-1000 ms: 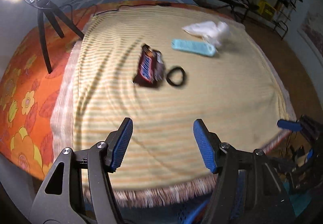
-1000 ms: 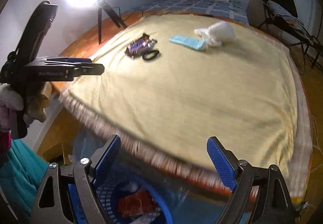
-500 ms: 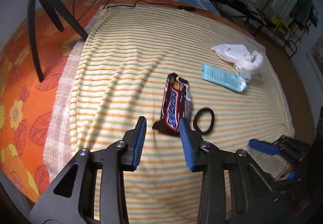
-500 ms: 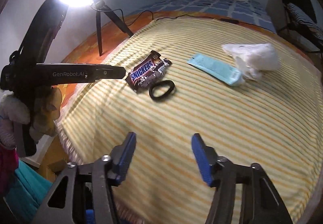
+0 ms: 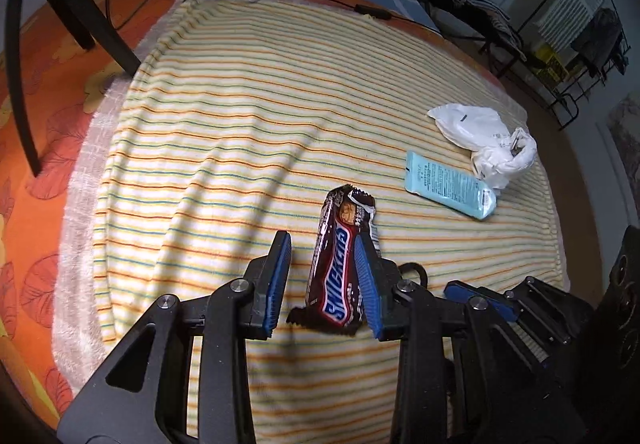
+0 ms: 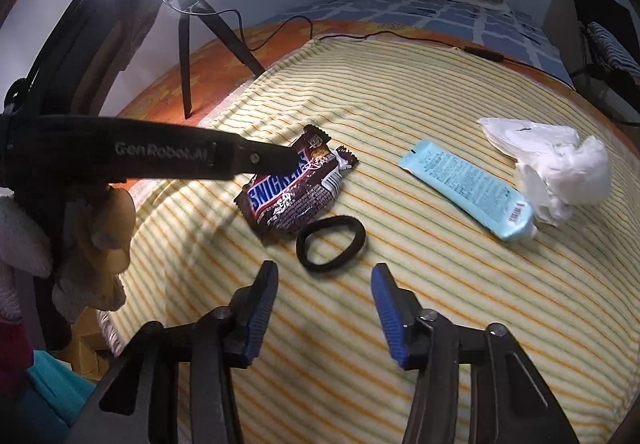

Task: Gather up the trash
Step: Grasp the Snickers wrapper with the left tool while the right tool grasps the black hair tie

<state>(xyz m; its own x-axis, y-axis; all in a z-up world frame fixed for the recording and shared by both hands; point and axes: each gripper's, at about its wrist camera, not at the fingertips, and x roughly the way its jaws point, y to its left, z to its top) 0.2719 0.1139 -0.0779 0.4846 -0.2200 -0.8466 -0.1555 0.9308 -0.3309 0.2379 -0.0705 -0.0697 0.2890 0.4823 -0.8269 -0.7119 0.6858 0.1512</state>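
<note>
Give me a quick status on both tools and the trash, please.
Left tool open, straddling Snickers wrapper. Right tool open, empty. Hair tie beside wrapper.

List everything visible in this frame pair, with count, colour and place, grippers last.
Snickers wrapper: one, brown, on the striped blanket between the left gripper's fingers.
Hair tie: one, black, beside the wrapper.
Tube: one, light blue, right of the wrapper.
Crumpled bag: one, white, against the tube's far end.
Striped blanket: one, yellow, over the orange bedsheet.
Tripod: one, black, on the bedsheet.
Left gripper: blue pads, open around the wrapper.
Right gripper: blue pads, open, near the hair tie.
</note>
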